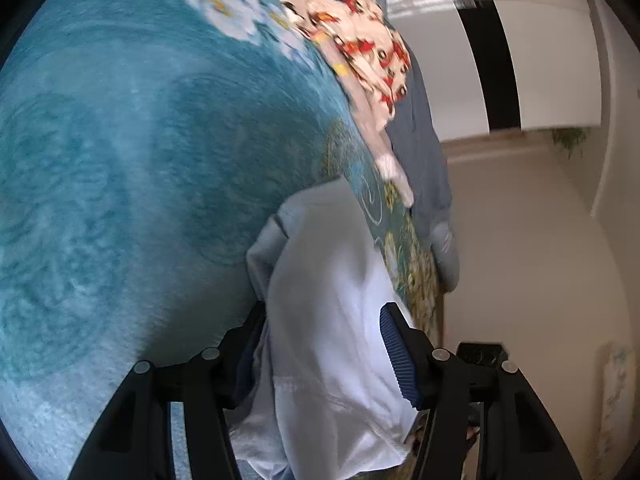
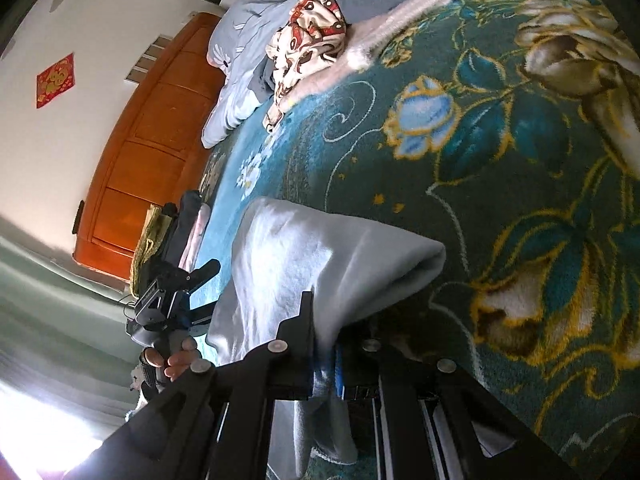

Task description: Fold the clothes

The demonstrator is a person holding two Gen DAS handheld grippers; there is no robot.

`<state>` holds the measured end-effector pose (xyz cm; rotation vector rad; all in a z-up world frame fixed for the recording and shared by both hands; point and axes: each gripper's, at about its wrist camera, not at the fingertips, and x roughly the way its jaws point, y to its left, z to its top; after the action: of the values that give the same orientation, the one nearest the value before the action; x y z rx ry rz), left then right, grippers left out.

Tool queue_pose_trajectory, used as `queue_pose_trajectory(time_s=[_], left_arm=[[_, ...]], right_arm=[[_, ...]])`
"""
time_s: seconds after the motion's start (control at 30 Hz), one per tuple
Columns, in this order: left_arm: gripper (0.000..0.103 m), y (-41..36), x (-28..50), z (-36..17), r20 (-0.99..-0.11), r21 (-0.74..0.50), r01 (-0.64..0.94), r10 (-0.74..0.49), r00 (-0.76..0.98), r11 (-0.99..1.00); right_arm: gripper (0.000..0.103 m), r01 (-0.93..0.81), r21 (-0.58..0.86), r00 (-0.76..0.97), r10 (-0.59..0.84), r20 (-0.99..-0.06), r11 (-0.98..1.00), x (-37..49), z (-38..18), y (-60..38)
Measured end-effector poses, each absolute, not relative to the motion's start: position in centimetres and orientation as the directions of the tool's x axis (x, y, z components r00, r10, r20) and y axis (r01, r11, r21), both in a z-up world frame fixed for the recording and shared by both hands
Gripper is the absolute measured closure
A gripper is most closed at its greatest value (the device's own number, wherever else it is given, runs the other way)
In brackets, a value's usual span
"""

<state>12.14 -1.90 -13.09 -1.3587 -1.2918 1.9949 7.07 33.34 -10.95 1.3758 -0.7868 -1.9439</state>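
A light blue-white garment (image 1: 328,312) hangs between the fingers of my left gripper (image 1: 324,344), which is shut on it above the teal floral blanket (image 1: 120,160). In the right wrist view the same garment (image 2: 320,256) drapes over the blanket (image 2: 500,140), and my right gripper (image 2: 326,344) is shut on its near edge. The left gripper (image 2: 176,292) shows there at the left, held in a hand, gripping the garment's other side.
A red-and-cream patterned garment (image 1: 360,48) (image 2: 308,40) lies on a grey quilt (image 1: 416,128) (image 2: 256,64) at the far end of the bed. An orange wooden cabinet (image 2: 148,148) stands beyond. Folded clothes (image 2: 184,224) sit at the bed's edge.
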Motion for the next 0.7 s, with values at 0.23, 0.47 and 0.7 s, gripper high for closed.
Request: queue_pose_trajectory(time_s=[0.23,0.47,0.7], left_arm=[[0.087,-0.7,11.9,-13.7,-0.533,-0.841,0.188,0.722,-0.442,-0.507],[0.091,-1.2,14.3,-9.9,-0.515,-0.840,0.143,0.684,-0.517,-0.524],[0.091,-6.3,20.7,-5.1,-0.471,-0.844,0.129,0.604,-0.643,-0.521]], right_arm=[[0.096,0.118,0.770,-0.263,-0.768,-0.584,-0.626,6.5,-11.5,33.6],[0.096,0.212,0.716,-0.280,-0.743,-0.608,-0.665,7.0,-7.9,31.8],[0.096,0.384,0.709,-0.229,-0.805,-0.547,-0.591,7.6,-3.3,26.8]])
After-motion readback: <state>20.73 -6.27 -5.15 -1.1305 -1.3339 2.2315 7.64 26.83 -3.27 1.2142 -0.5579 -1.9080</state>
